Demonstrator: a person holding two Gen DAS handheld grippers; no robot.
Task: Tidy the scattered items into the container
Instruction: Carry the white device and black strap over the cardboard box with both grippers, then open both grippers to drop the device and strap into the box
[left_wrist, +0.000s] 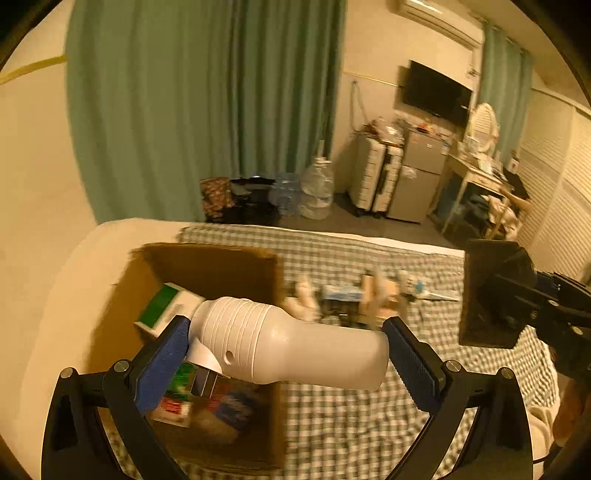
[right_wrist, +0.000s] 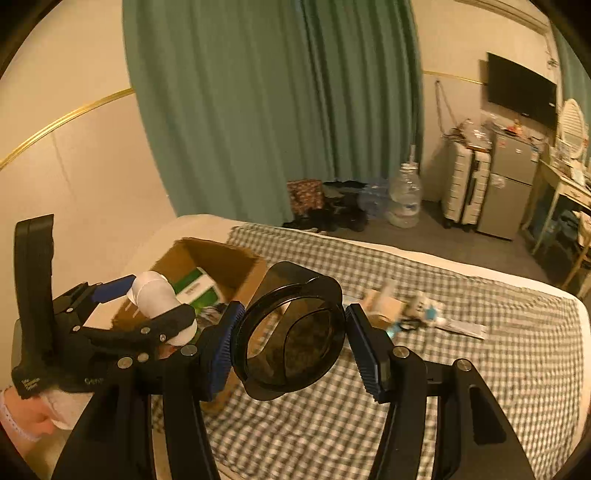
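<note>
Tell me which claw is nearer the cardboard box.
Left. The left claw, holding the white bottle, is over the cardboard box. The right claw, holding a black round container, is off to the box's side, above the checkered blanket.

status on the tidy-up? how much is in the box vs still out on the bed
Partly done. The cardboard box already holds a green-and-white carton and other packs. In hand: left gripper clamps a white bottle above the box; right gripper clamps a black round case. Left: several small items on the checked blanket.

One cardboard box (left_wrist: 207, 266); one white bottle (left_wrist: 288, 343); one black lens hood (right_wrist: 291, 332); two water jugs (left_wrist: 317, 188).
</note>
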